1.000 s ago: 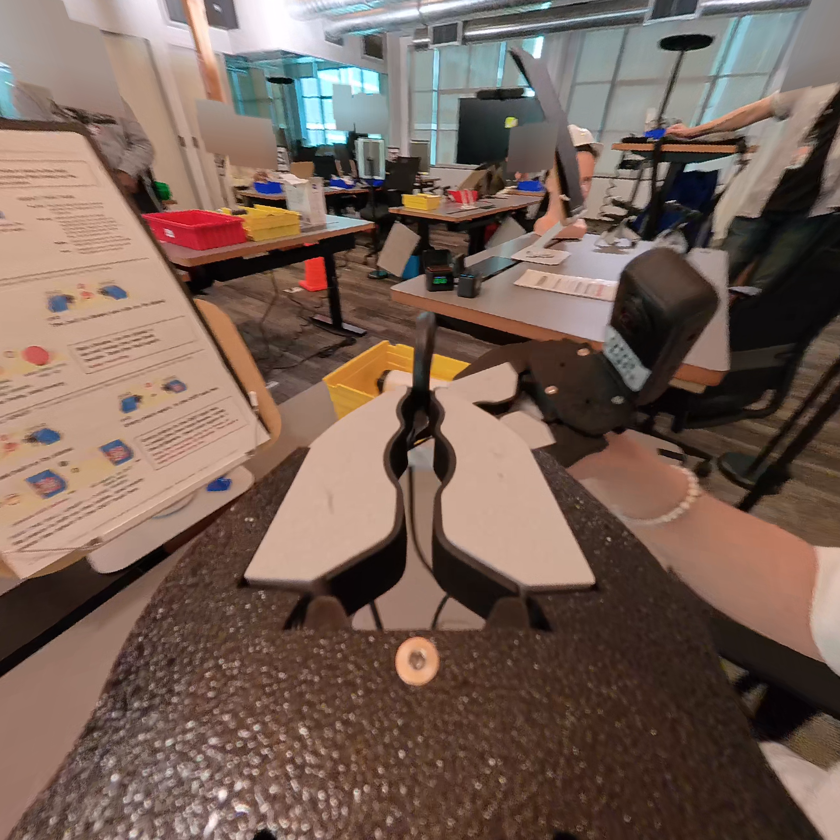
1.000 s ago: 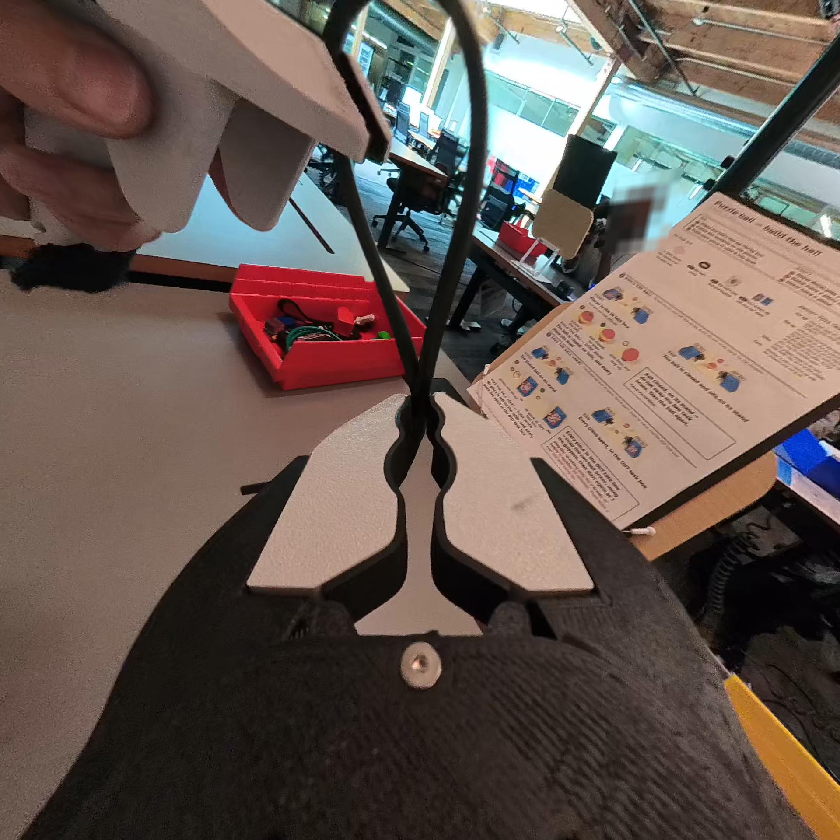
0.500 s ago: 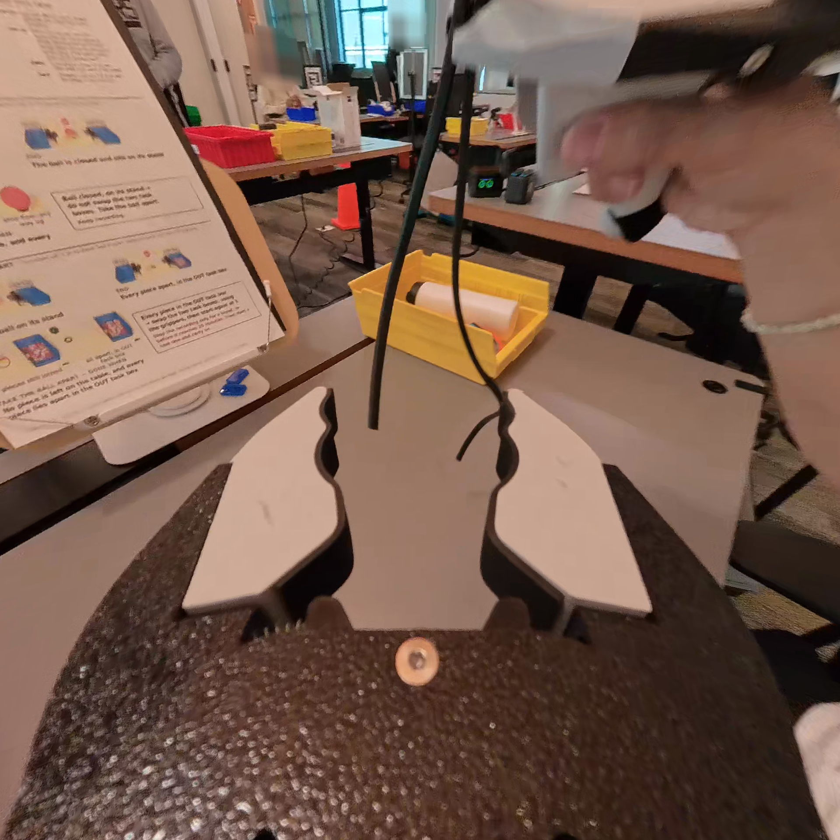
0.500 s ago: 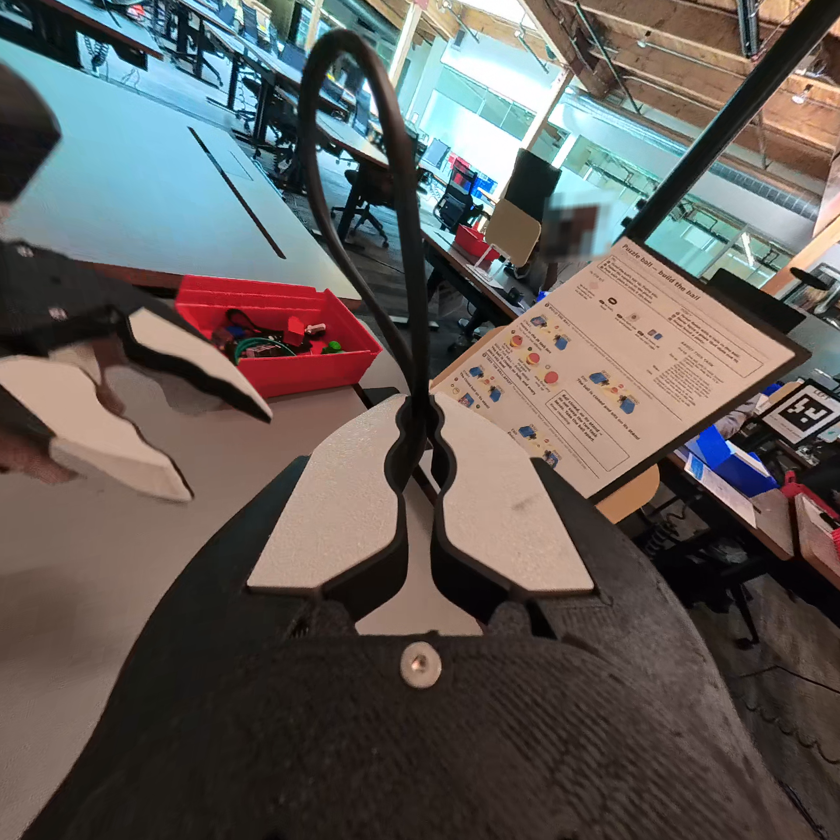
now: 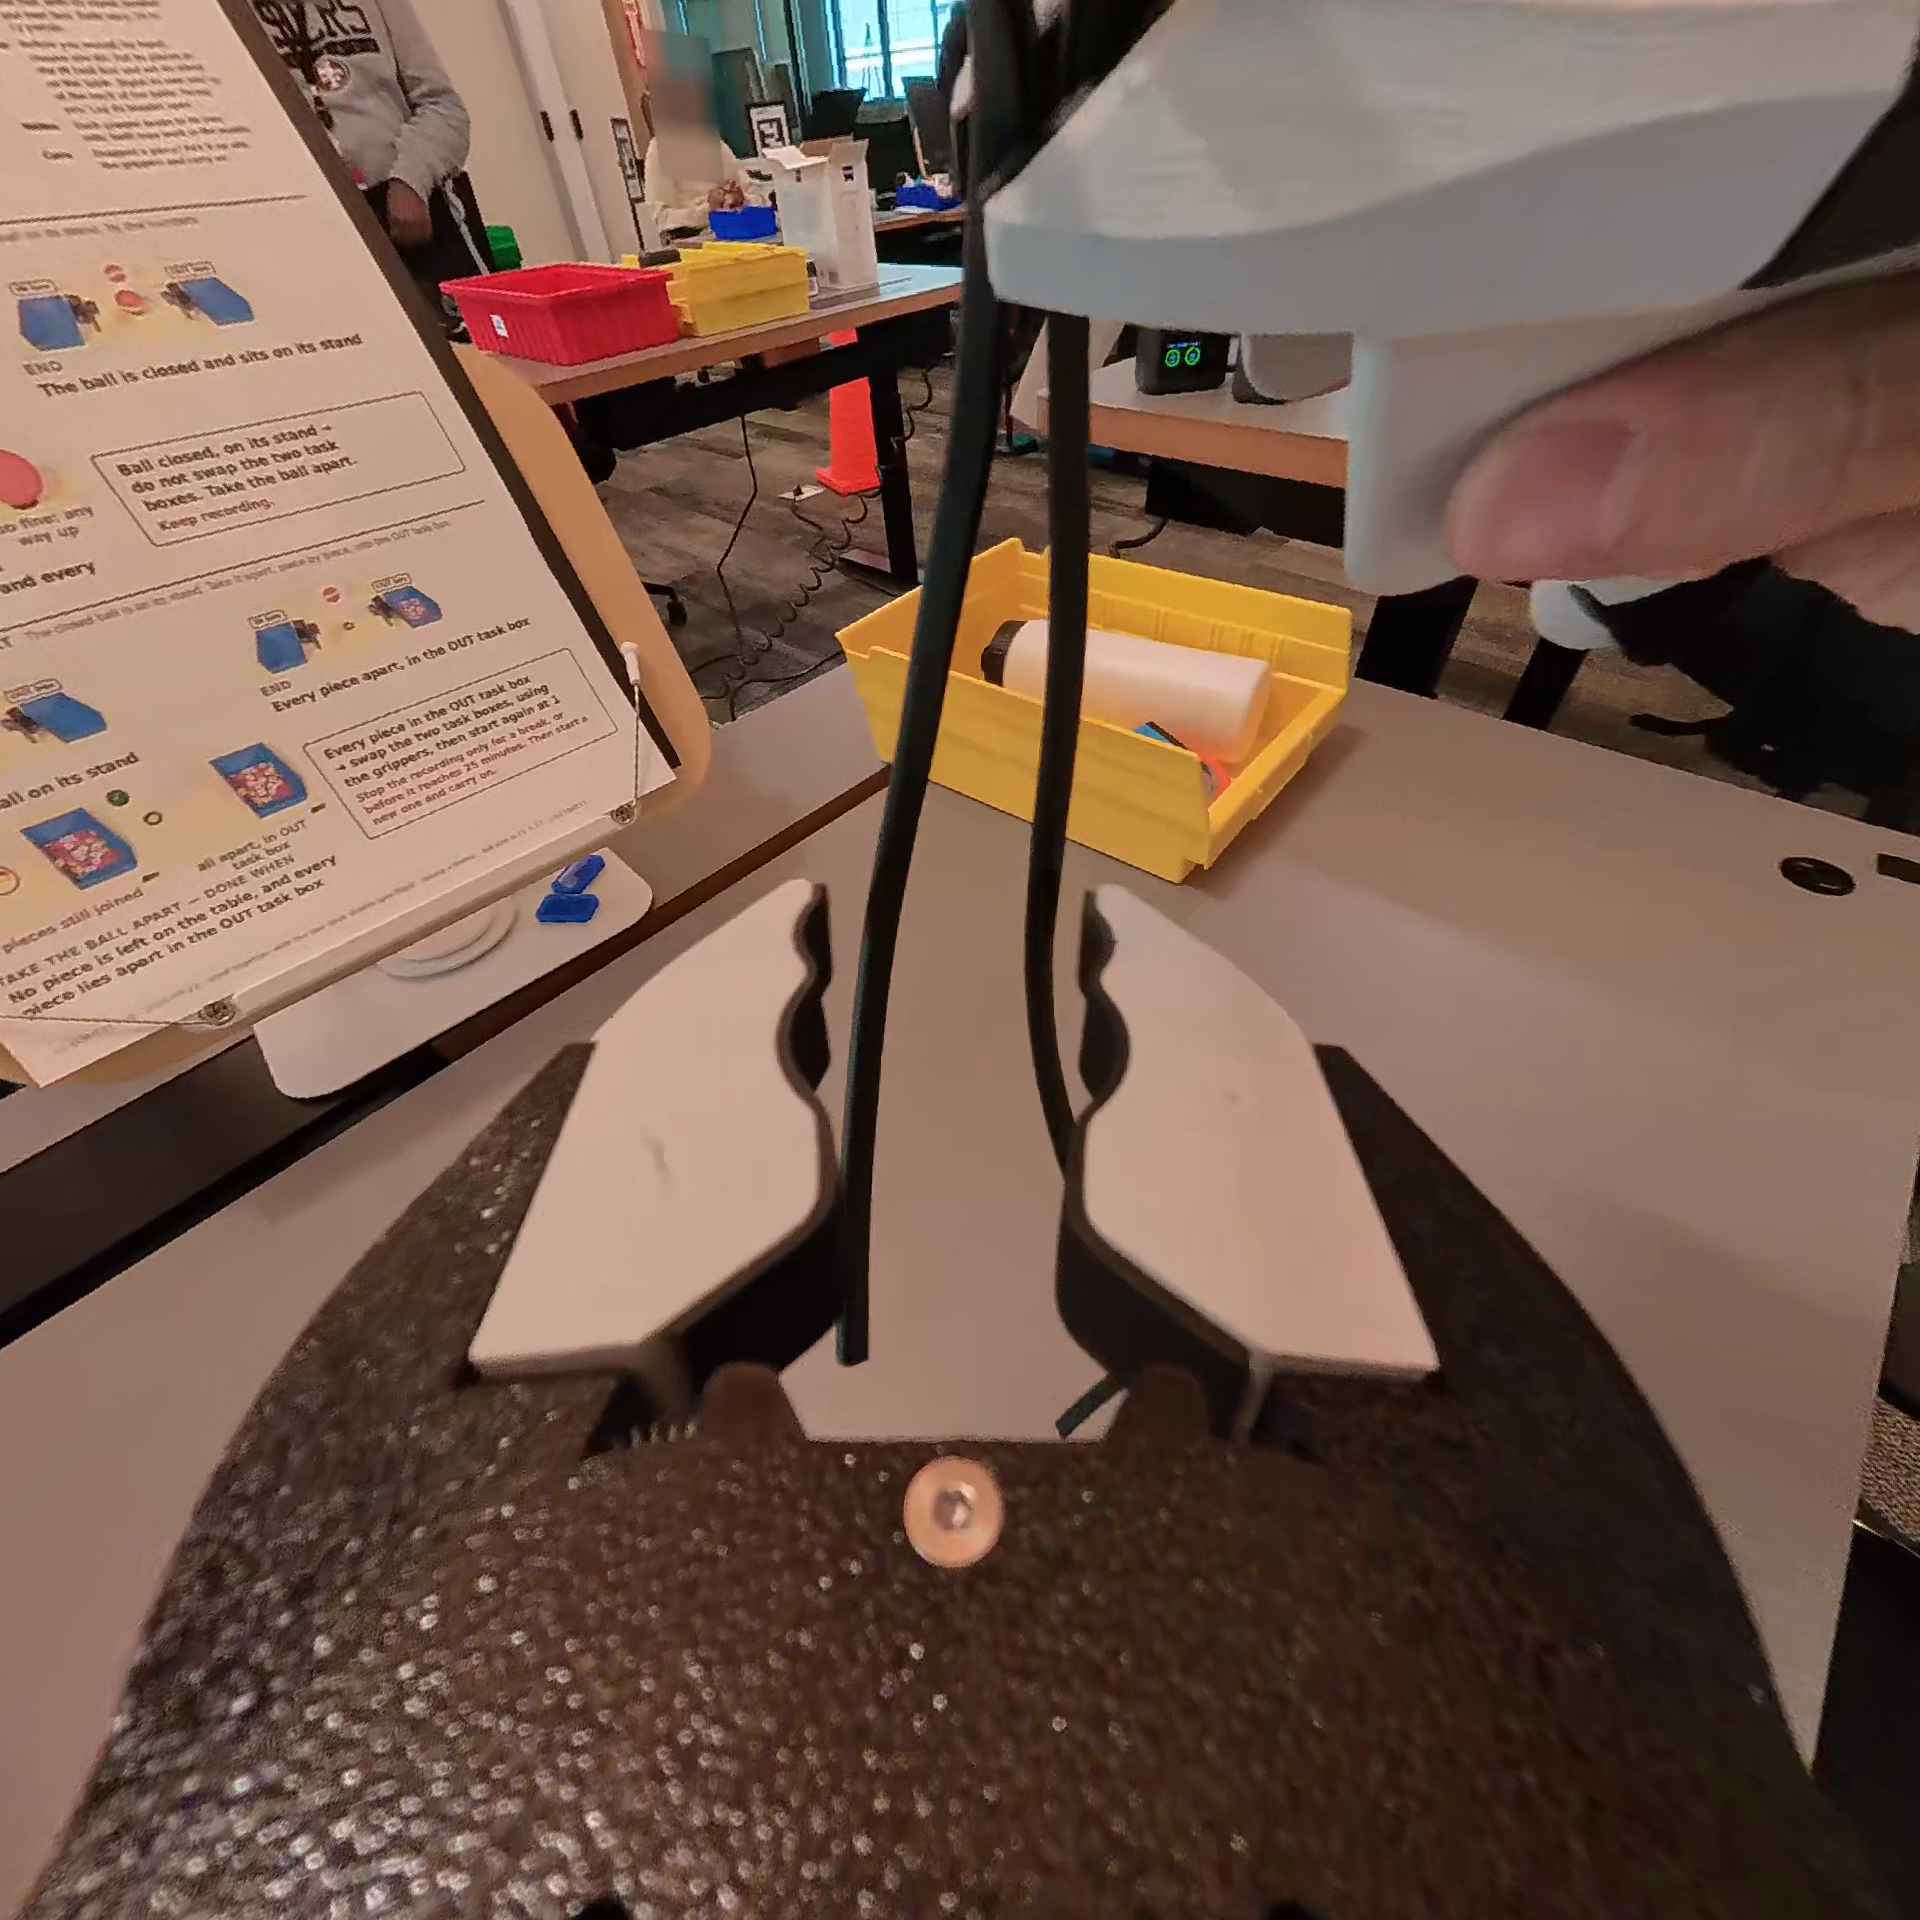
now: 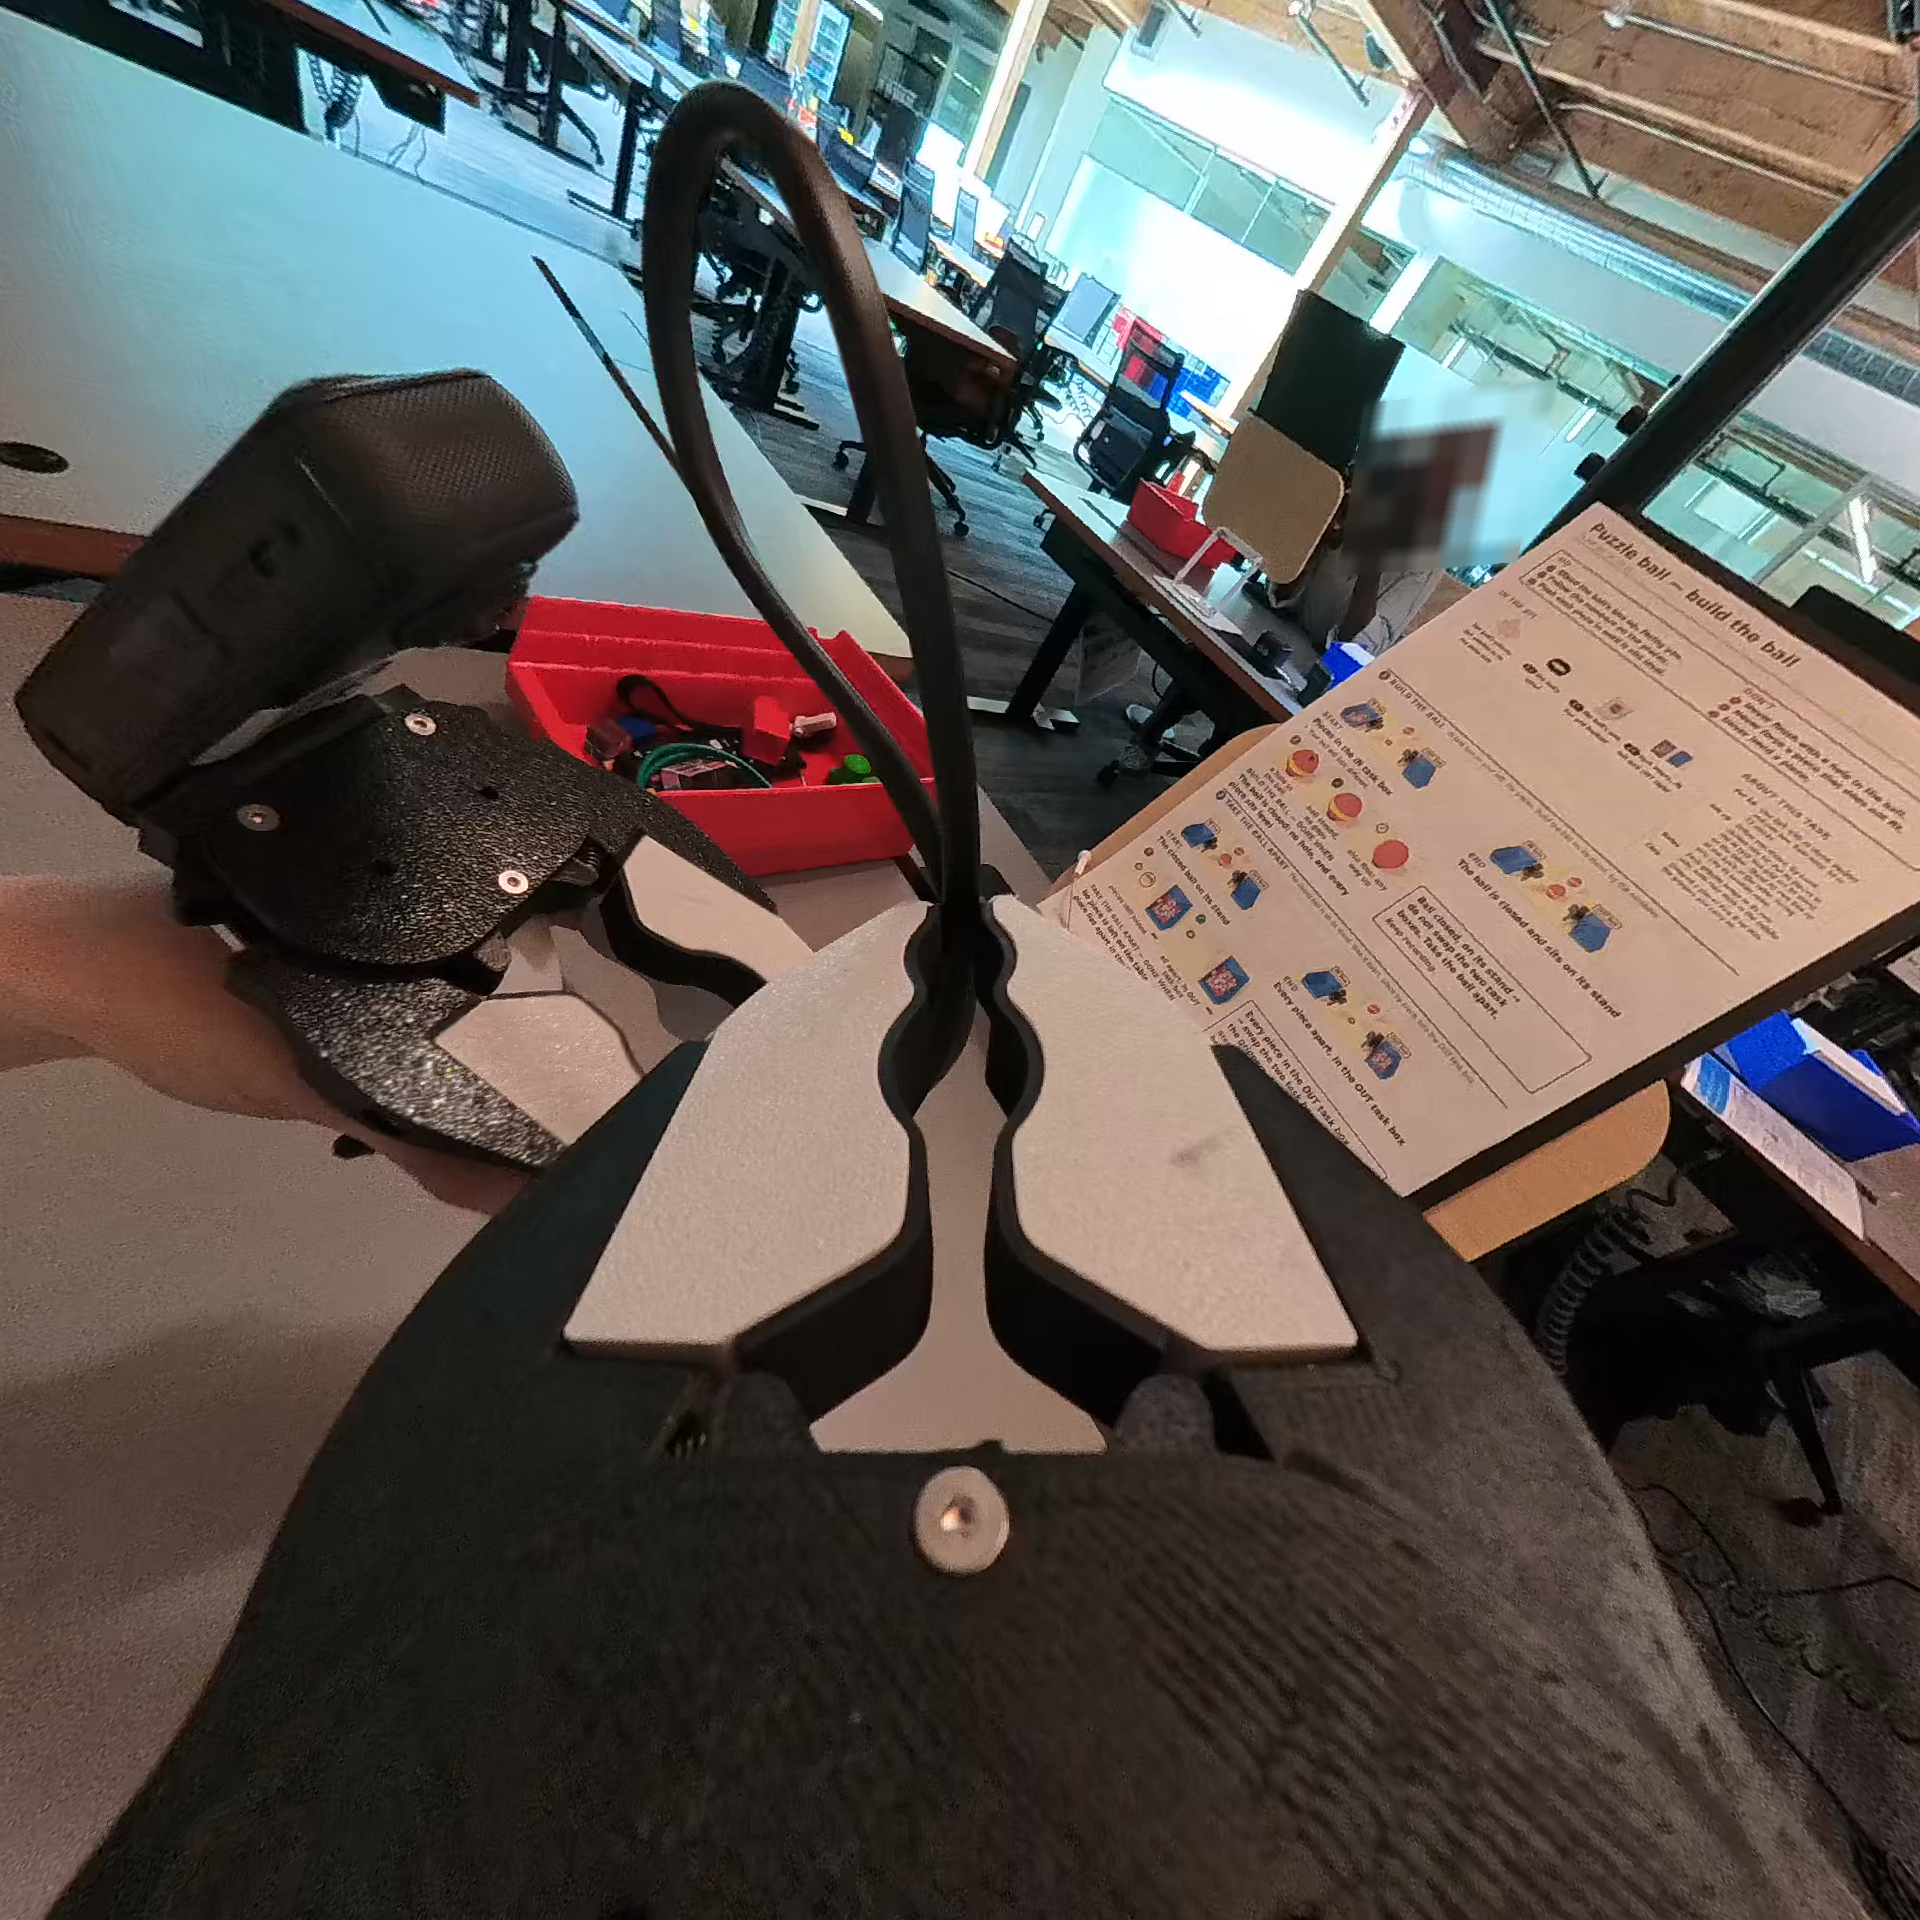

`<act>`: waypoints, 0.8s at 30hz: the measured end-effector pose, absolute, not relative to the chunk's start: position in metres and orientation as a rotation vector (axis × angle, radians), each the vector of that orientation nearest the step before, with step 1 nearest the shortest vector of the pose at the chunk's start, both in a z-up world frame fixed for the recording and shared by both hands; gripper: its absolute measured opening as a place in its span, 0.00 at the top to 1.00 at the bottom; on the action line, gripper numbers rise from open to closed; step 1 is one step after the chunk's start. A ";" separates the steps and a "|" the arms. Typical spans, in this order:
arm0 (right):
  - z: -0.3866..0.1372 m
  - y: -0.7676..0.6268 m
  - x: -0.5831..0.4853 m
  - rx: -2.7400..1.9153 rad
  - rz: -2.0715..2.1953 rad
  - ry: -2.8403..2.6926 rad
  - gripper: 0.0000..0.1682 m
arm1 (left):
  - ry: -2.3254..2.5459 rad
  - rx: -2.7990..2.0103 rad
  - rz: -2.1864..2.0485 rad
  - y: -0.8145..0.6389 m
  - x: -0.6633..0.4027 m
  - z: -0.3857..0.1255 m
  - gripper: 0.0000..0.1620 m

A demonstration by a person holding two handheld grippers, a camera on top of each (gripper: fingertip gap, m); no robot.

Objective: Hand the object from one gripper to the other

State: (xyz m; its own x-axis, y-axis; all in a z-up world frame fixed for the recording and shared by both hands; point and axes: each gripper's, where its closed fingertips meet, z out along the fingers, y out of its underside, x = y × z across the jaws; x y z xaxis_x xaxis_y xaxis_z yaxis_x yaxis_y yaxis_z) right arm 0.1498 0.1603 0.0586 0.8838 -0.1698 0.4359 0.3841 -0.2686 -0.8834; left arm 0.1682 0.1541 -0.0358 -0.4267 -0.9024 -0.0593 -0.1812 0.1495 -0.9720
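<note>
Two bins rest on grey table.

Item 1: a white instruction sheet on a tilted board carried black and red print beside small coloured pictures; wording not transcribed.
Item 2: a grey sweatshirt on a person behind bore large lettering.
Item 3: a black-and-white square marker stood farther back.
Item 4: a small dark device showed green lit symbols.

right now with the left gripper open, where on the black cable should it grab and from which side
Grip both hanging strands of the black cable together, just below the right gripper that pinches the loop. Come from below: in the left wrist view the strands already hang between the open fingers of the left gripper, so it likely needs only to close.
</note>
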 end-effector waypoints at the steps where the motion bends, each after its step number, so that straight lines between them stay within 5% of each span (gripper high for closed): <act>1: 0.058 0.160 0.149 -1.770 -0.527 -0.167 0.97 | 1.734 -1.041 -1.335 0.154 0.169 -0.036 0.77; 9: 0.054 0.162 0.144 -1.769 -0.485 -0.178 0.97 | 1.738 -1.007 -1.347 0.151 0.170 -0.034 0.94; 24: 0.052 0.149 0.158 -1.735 -0.424 -0.091 0.97 | 1.863 -1.107 -1.712 0.119 0.152 -0.036 0.95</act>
State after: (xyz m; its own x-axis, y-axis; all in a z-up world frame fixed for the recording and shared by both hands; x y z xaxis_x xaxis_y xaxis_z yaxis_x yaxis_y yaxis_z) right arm 0.1578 0.1492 0.0523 0.9286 -0.1712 0.3291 0.2913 -0.2128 -0.9327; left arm 0.1517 0.1190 -0.0359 -0.6187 -0.7515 0.2291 -0.2919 -0.0509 -0.9551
